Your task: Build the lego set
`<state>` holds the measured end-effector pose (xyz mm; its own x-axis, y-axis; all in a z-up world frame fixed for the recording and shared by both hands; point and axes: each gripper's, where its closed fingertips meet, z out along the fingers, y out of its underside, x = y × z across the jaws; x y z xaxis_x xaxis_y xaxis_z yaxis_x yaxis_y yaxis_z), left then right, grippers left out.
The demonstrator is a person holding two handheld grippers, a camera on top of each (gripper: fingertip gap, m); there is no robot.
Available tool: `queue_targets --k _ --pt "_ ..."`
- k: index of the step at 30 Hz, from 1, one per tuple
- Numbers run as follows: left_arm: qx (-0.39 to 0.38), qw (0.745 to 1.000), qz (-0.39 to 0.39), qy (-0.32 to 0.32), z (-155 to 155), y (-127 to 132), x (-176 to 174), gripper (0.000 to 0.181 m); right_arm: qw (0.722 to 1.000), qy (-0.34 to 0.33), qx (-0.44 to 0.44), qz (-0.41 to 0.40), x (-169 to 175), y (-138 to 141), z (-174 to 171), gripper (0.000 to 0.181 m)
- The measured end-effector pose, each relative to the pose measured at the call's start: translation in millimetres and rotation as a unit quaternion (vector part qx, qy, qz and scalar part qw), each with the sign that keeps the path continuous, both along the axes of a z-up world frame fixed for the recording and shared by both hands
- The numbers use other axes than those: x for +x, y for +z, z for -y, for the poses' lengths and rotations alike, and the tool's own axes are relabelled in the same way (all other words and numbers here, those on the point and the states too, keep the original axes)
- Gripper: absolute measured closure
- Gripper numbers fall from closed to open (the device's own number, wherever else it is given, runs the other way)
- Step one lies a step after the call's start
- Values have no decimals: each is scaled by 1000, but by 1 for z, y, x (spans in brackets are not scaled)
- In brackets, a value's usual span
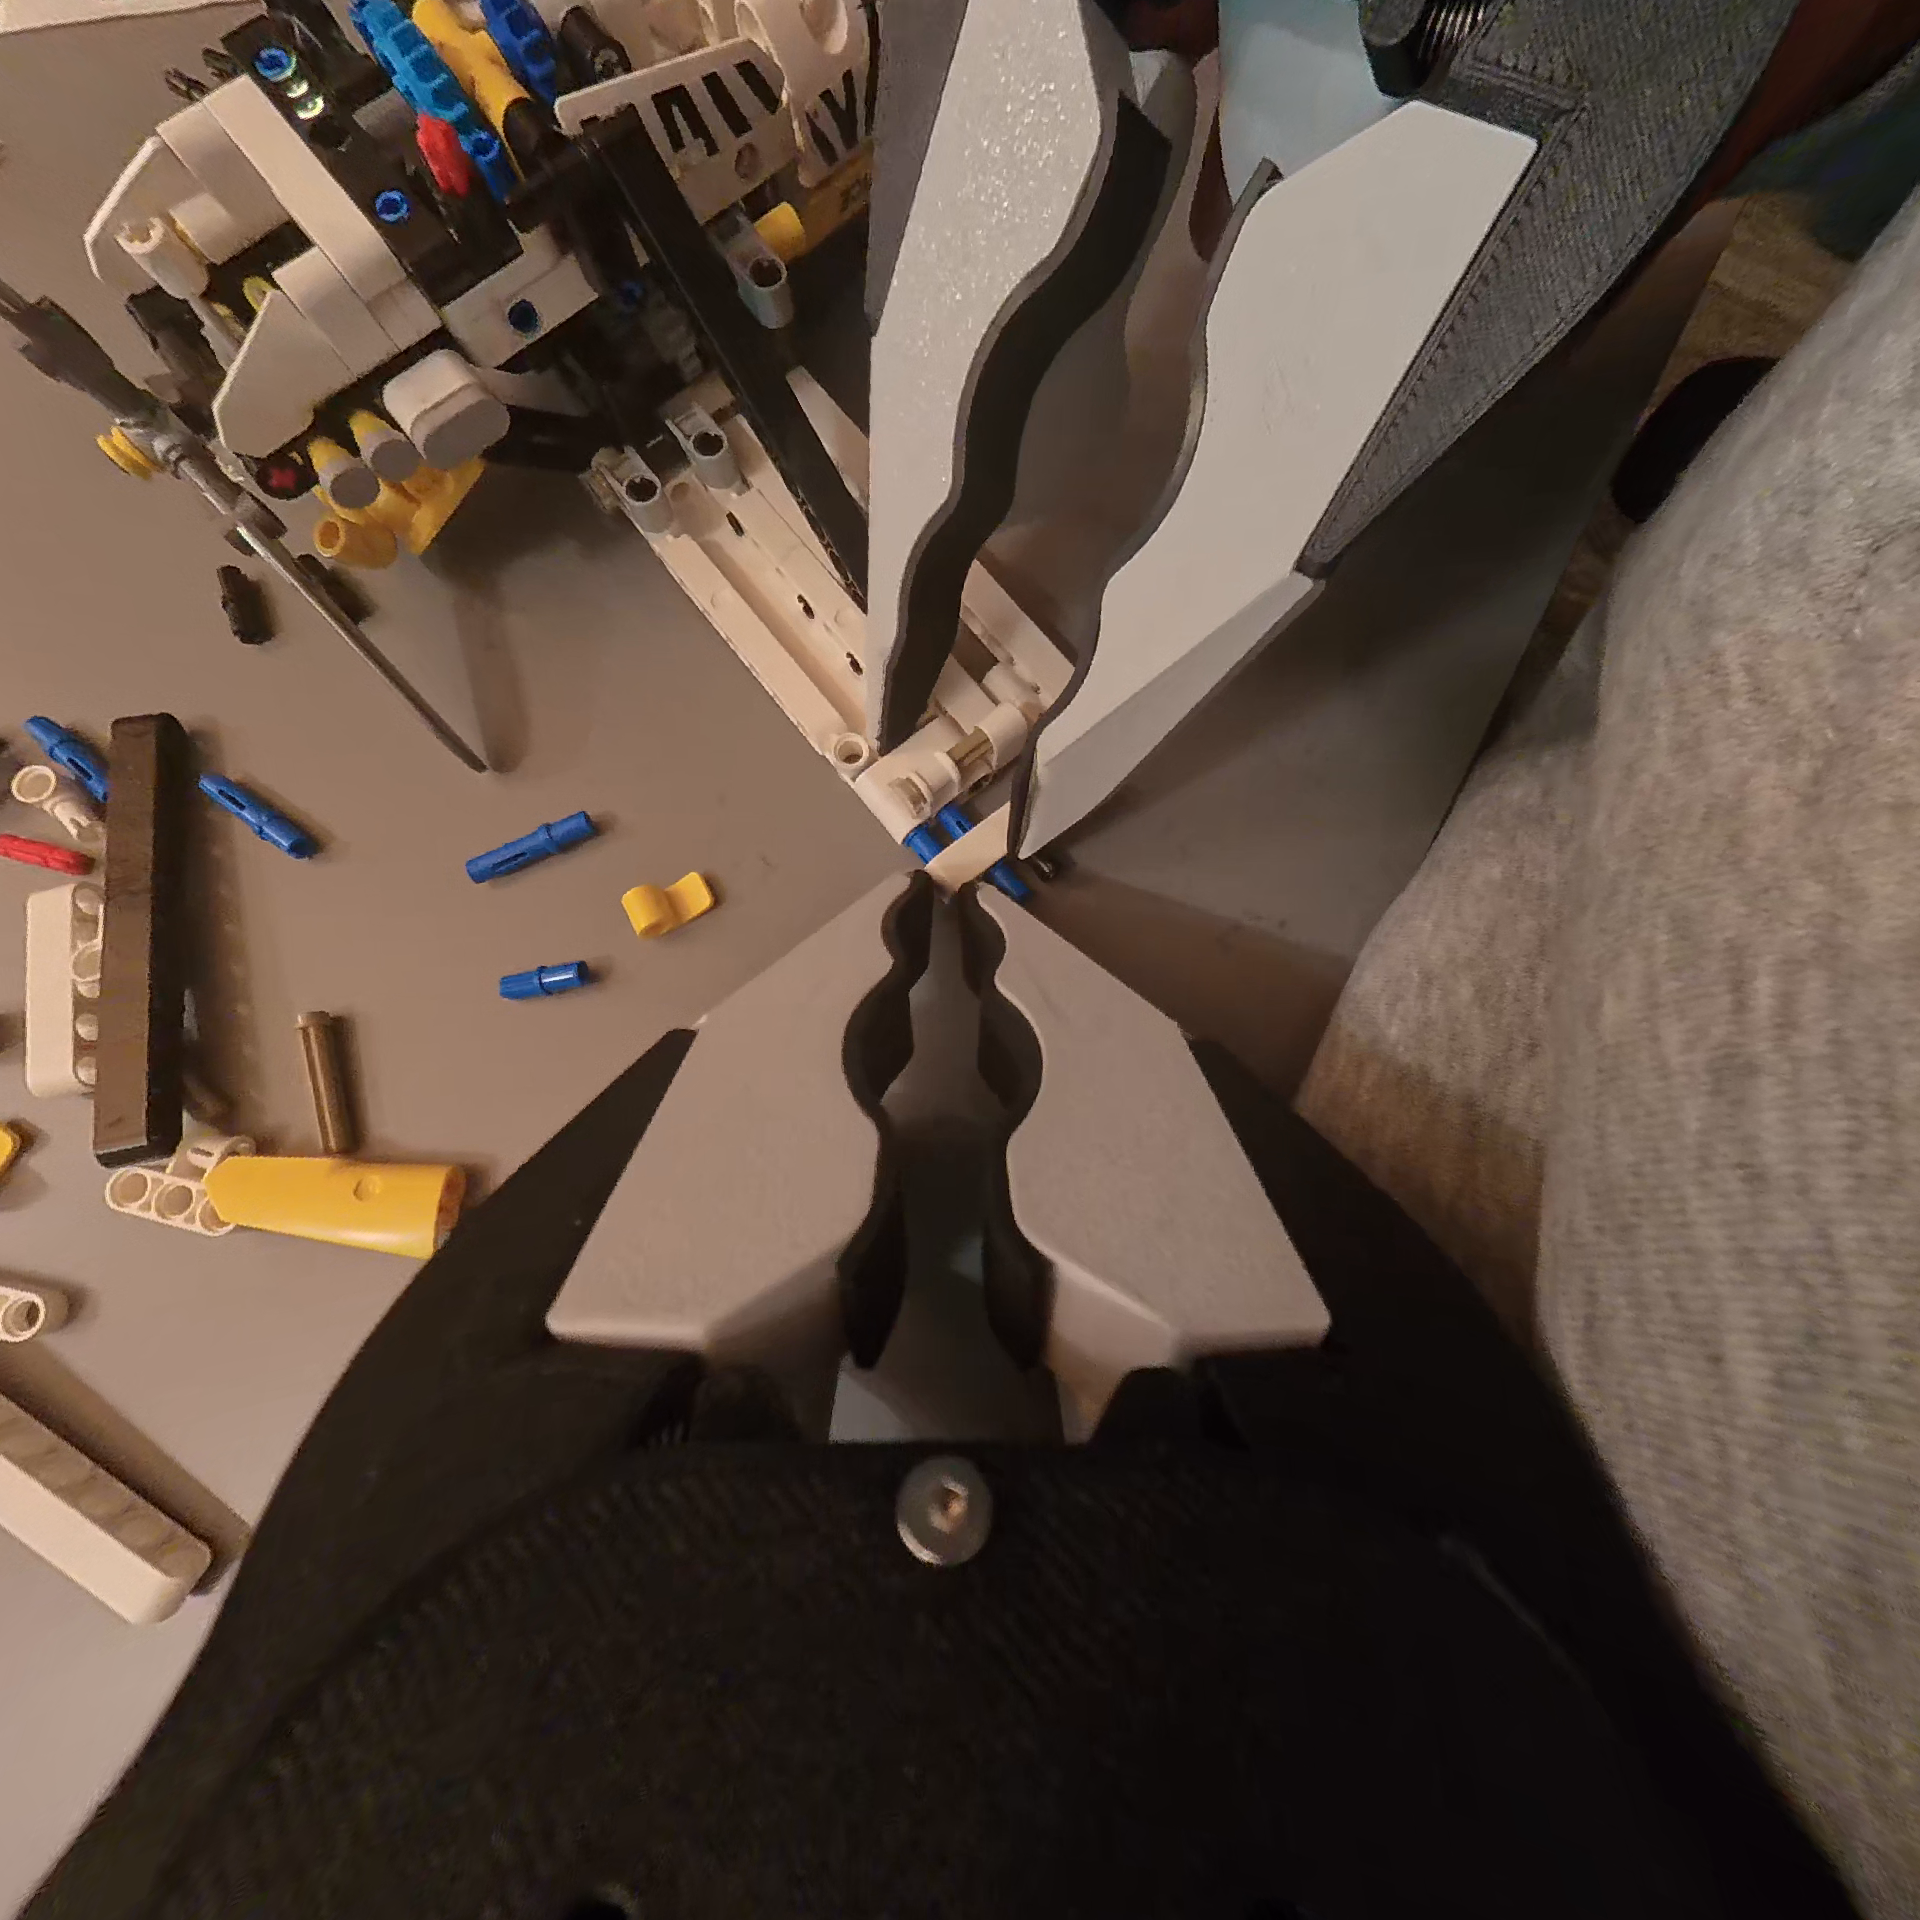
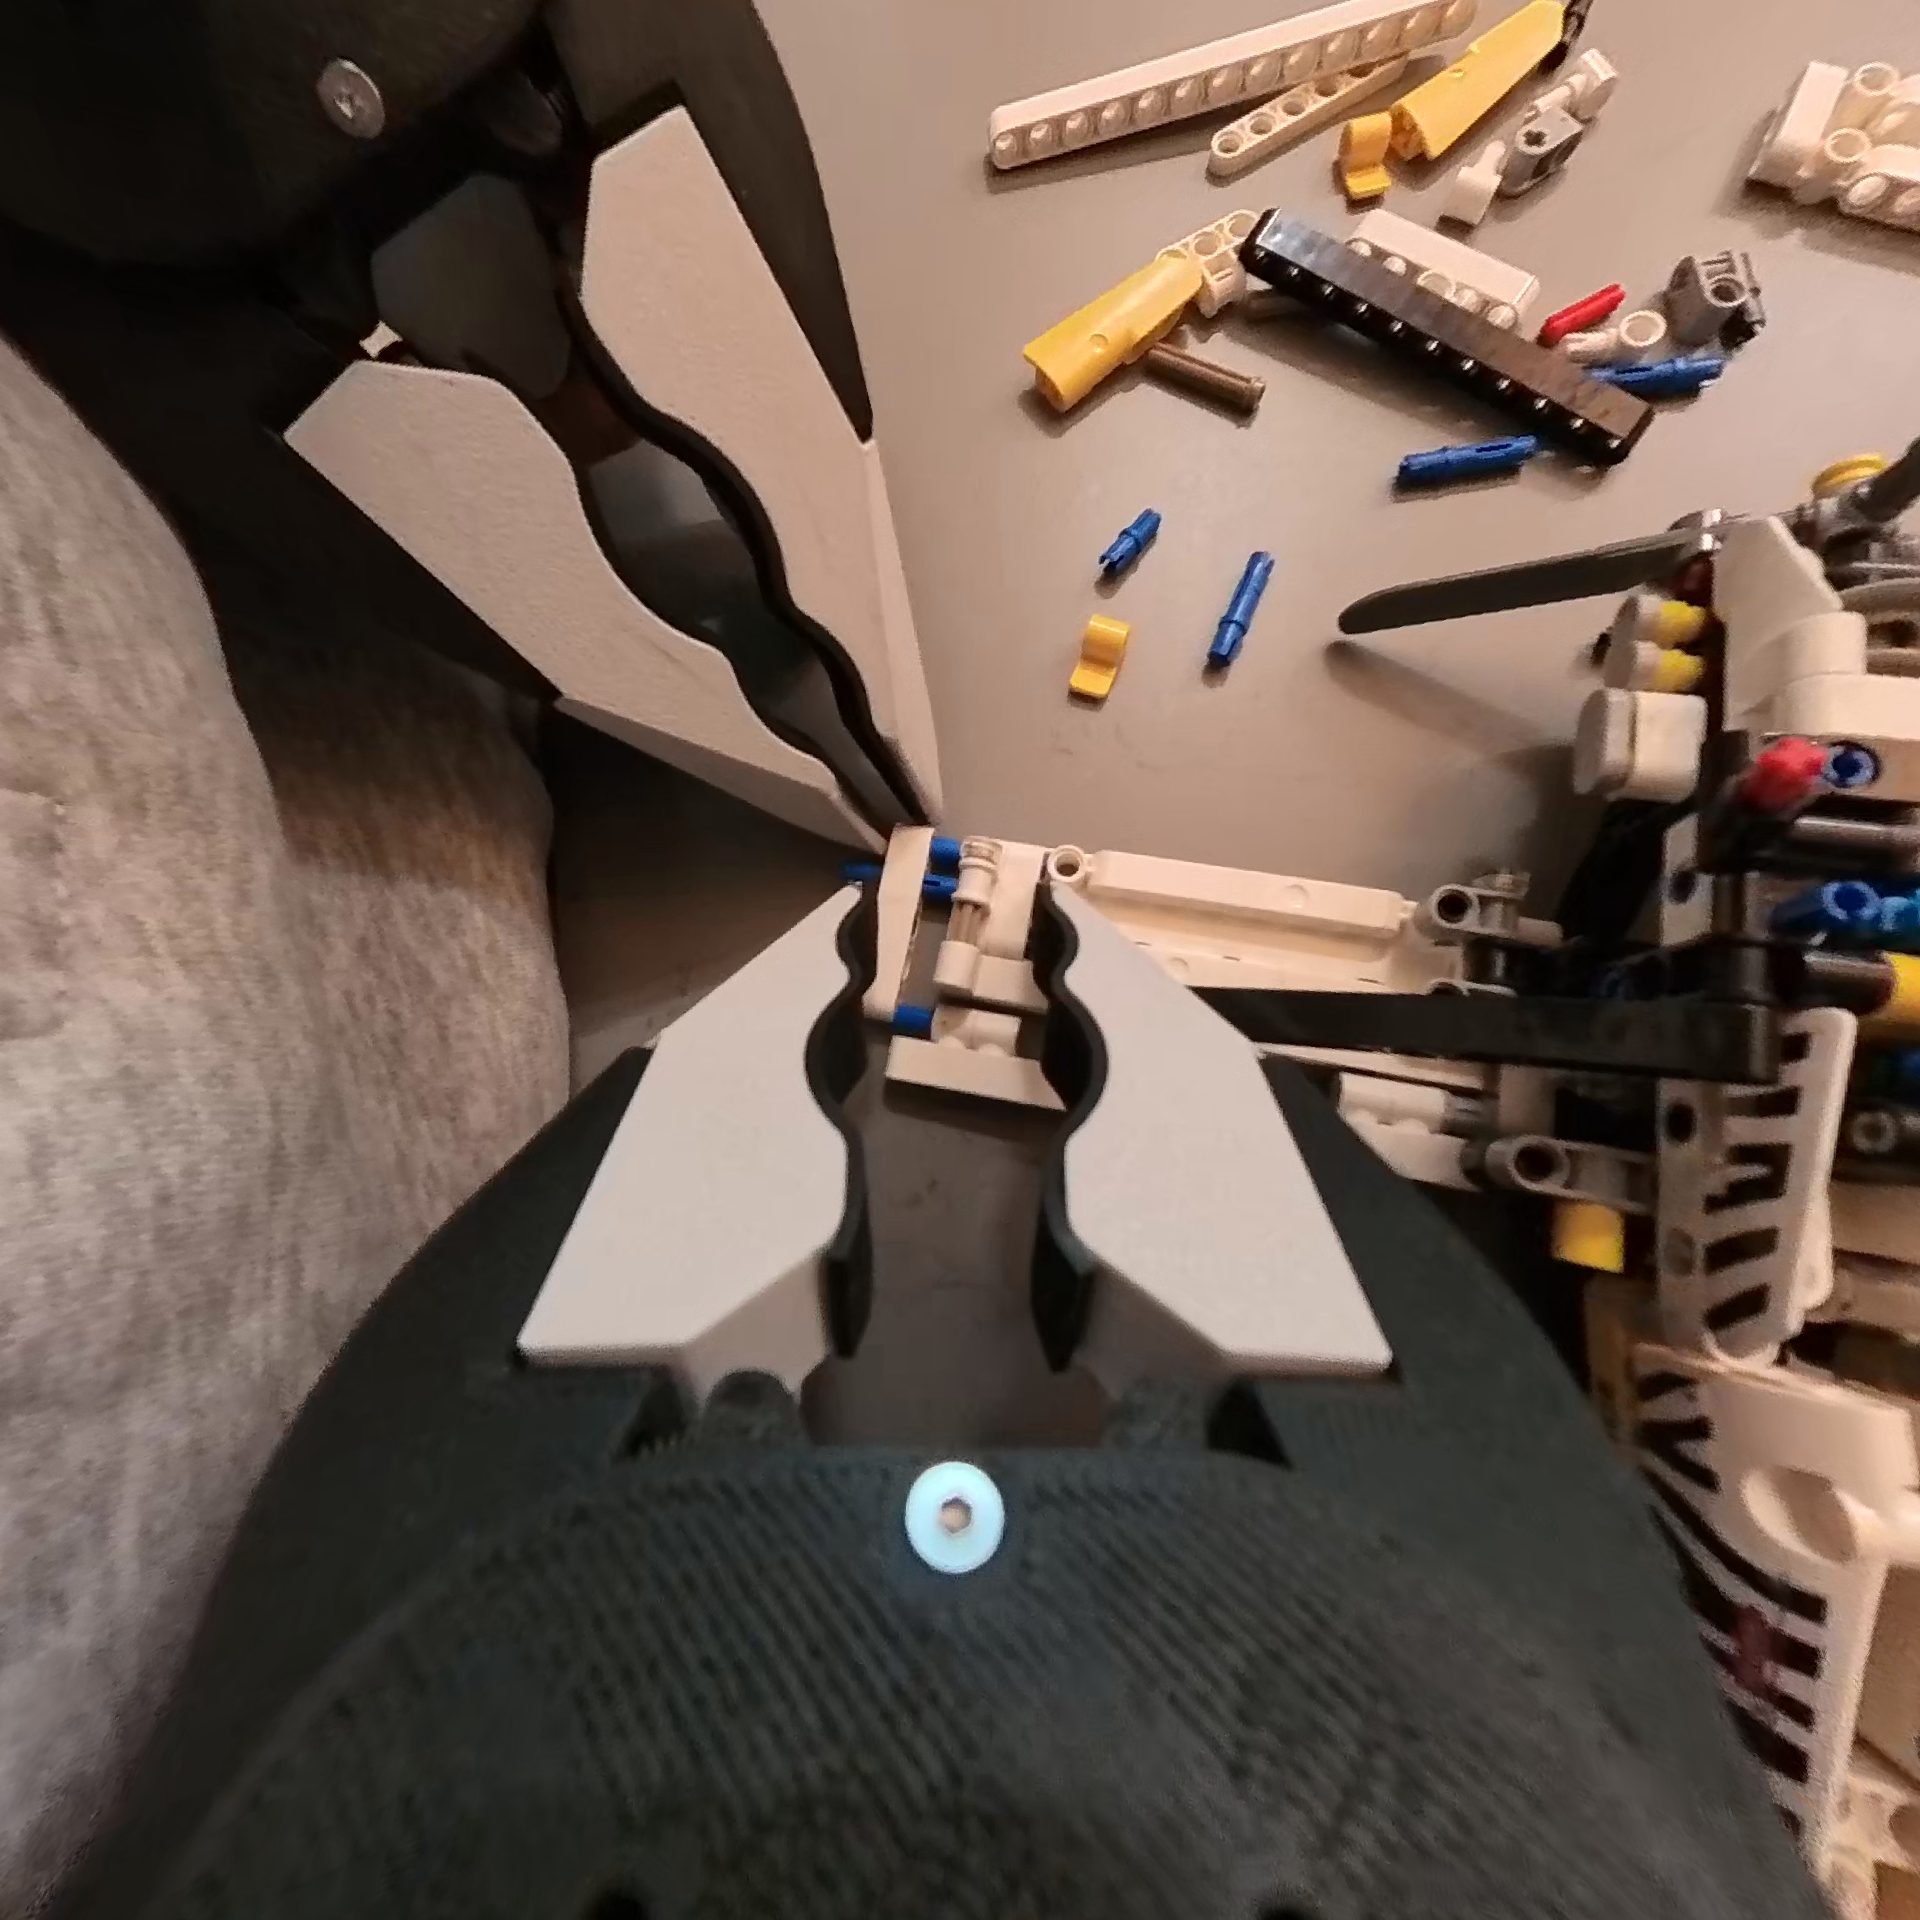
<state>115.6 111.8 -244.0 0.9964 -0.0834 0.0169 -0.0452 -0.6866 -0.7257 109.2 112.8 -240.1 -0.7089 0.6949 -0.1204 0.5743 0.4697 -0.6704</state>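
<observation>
Right claw [image 2: 951,940] is clamped on the white end block [image 2: 966,977] of the lego model's [image 1: 343,281] long white boom [image 2: 1247,904], fingers on either side of it. Left claw [image 1: 940,894] has its tips nearly together, pinching a small white piece [image 1: 961,864] w/ blue pins [image 1: 935,831] against the boom's near end; in the right wrist view it comes in from the far left and meets that same corner.

Model body sits on the grey desk [image 1: 644,727], boom running from it toward the claws. Loose parts lie on the desk to the far side: blue pins, a yellow clip [image 1: 665,902], a black beam [image 1: 140,935], a yellow panel [image 1: 332,1205].

Risks, as I judge them:
- Pins not lined up w/ the holes → pushing skews the piece or pops it out of the left claw's thin pinch.
- Both claws crowd one corner, so tips may collide and knock the grip.
- Push along the boom levers on its joint at the body; it could bend or unclip, since the body isn't held.
- A dropped piece may roll off the near desk edge onto the grey fabric [image 1: 1714,1039].
</observation>
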Motion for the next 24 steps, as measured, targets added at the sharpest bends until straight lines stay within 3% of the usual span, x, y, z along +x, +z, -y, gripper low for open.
queue_targets --k 24 --pt "10 999 31 38 -1 1 2 181 1000 18 15 7 3 0 -1 153"
